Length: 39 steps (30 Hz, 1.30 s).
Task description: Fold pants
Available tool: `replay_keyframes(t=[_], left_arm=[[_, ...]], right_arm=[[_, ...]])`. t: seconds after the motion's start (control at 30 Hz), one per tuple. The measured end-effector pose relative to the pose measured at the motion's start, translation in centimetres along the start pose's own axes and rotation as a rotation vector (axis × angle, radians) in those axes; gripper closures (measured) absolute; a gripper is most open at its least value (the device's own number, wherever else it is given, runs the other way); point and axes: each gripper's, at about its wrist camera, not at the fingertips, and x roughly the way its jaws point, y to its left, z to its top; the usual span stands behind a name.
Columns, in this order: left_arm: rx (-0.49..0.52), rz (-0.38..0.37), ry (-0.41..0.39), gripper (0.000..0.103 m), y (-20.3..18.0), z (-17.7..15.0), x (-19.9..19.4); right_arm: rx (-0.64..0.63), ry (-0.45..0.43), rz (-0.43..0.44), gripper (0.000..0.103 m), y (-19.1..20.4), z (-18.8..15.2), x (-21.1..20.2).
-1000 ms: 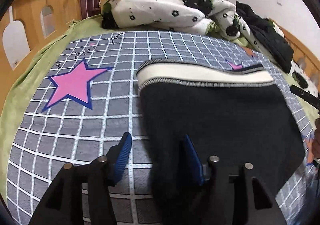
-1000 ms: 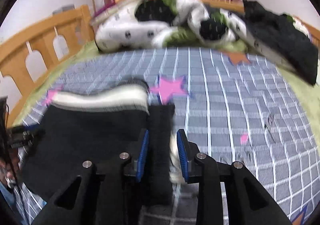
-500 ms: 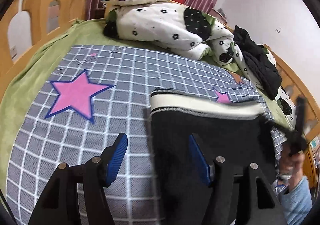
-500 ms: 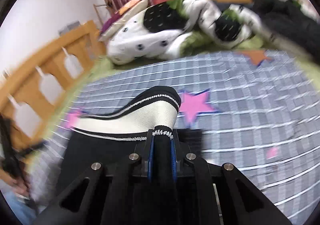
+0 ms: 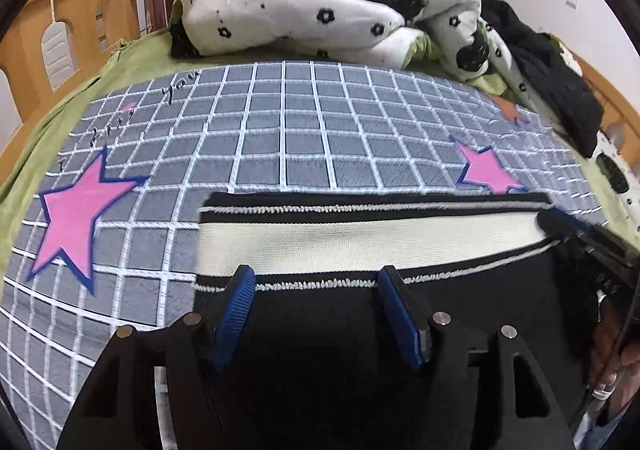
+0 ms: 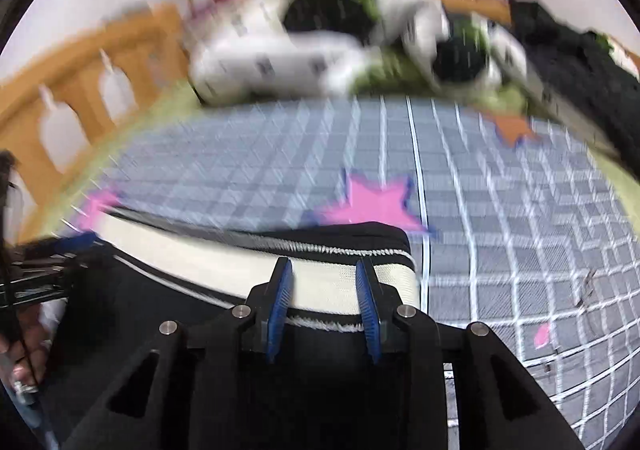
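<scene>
Only the left view sharply shows the black pants with cream waistband (image 5: 368,238) under the released left gripper (image 5: 316,310); the right gripper (image 6: 324,306) has just been opening, fingers (image 6: 280,302) apart over the waistband.

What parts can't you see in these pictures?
- Pants legs: both views, hidden under the tool bodies and cut off by the bottom edge.
- Bedding pile pattern: right wrist view, smeared by motion blur.
- Writing on the checked sheet: left wrist view, too small to read.
- Right tool: left wrist view, cut off by the right edge.
- Person's hand: left wrist view, mostly outside the frame.
</scene>
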Motion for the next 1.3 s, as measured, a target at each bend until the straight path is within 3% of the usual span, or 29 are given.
replay_keyframes(t=[0.07,0.33,0.63,0.9,1.07,1.13,1.3], left_arm=[[0.022,0.011,-0.028,0.038,-0.4,-0.5,-0.1],[0.028,0.012,-0.065,0.032,-0.6,-1.5,-0.1],[0.029,0.009,-0.068,0.031,-0.5,-1.4,0.0],[-0.028,-0.048,-0.104,0.032,0.5,-1.3,-0.6],[0.02,-0.008,-0.055,0.032,-0.5,-1.2,-0.5],[0.055,-0.033,0.002,0.032,-0.8,-1.7,-1.2],[0.059,-0.059,0.065,0.032,0.0,-5.9,-4.1]], right_arm=[[-0.006,-0.053,0.011,0.071,-0.5,-0.1,0.6],[-0.014,-0.085,0.006,0.071,-0.4,-0.8,0.4],[-0.028,-0.091,-0.004,0.069,-0.1,-0.8,0.3],[-0.053,-0.088,-0.039,0.069,0.5,-0.8,0.4],[-0.093,-0.053,-0.072,0.07,1.0,-0.6,0.5],[-0.129,-0.021,-0.102,0.069,1.5,-0.5,0.1],[-0.109,0.068,-0.04,0.068,0.7,-2.9,-3.8]])
